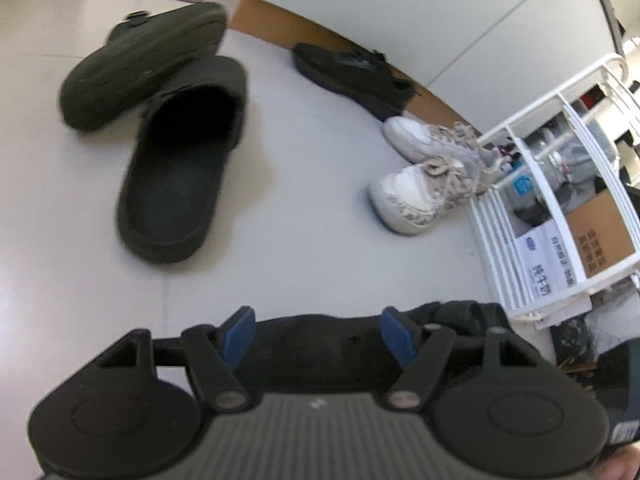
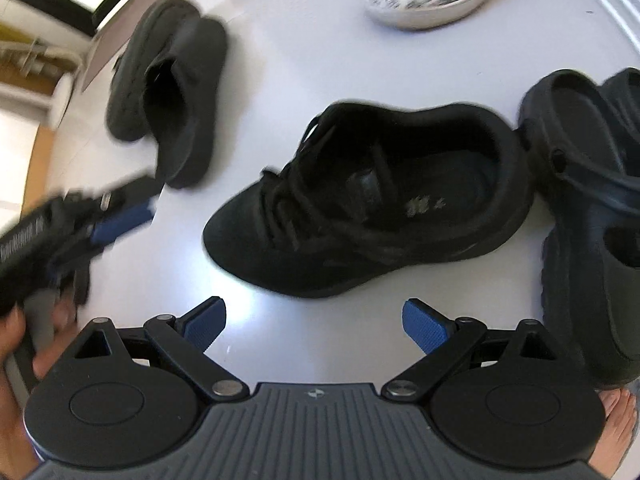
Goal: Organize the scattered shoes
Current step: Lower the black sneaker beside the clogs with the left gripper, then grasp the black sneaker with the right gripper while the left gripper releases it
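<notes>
A black lace-up sneaker (image 2: 360,208) lies on the pale floor, toe to the left, just ahead of my right gripper (image 2: 314,324), which is open above bare floor. Beside the sneaker's heel lies a black clog (image 2: 580,220). Two more black clogs sit at the upper left: one upright (image 1: 180,176), the other (image 1: 140,68) tipped with its sole showing. My left gripper (image 1: 318,336) is open; a dark shape (image 1: 320,348), probably the sneaker, lies low beyond its pads, untouched. In the right wrist view the left gripper (image 2: 136,202) hangs left of the sneaker's toe.
Two white sneakers (image 1: 432,140) (image 1: 416,196) sit by a white wire rack (image 1: 496,216) at the right, with boxes behind it. Another black sneaker (image 1: 352,76) lies along the wall's brown skirting (image 1: 280,24). A hand (image 2: 24,340) holds the left gripper.
</notes>
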{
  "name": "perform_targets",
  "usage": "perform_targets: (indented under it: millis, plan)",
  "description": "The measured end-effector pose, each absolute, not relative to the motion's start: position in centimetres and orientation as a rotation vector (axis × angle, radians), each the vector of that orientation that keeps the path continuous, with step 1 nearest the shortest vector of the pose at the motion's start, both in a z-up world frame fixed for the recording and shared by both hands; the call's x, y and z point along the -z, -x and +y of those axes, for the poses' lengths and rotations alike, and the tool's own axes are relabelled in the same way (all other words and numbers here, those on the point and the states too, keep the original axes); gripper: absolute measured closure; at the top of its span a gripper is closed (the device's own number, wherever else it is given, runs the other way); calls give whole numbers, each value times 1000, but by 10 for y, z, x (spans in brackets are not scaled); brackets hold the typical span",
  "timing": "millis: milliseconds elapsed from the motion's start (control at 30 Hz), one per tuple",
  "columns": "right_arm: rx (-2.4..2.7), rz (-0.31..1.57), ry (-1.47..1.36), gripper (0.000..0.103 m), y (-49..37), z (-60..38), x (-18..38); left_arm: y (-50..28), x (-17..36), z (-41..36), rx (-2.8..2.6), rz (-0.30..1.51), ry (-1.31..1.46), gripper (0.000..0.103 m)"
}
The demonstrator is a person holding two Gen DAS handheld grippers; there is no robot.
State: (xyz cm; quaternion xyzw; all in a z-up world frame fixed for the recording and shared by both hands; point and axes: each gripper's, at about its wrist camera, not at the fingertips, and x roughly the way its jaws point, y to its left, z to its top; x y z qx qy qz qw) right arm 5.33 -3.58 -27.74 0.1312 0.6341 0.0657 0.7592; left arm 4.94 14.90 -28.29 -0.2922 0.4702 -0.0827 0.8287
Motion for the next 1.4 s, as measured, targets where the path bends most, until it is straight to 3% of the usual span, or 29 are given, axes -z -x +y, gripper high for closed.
perform_targets:
  millis: [167,533,700,833,933,1400]
  plan:
    - [-50,1272,-385,6,-52,-57,269,-51,287,154,172,1005,626,31]
    - [129,1297,-642,7,-67,-104,303,-50,288,141,198,1056,571,31]
    - [86,1317,-635,27,-72,-104,316,-47,294,143,175,1091,554,31]
    - [58,1311,-573,33,-78,-105,315,-47,301,140,167,1119,554,31]
    - [40,1293,-519,45,-82,-106,314,-49,303,134,170,1134,546,31]
    - [-63,1213,-247,52,-102,-111,302,-48,298,116,198,1158,515,31]
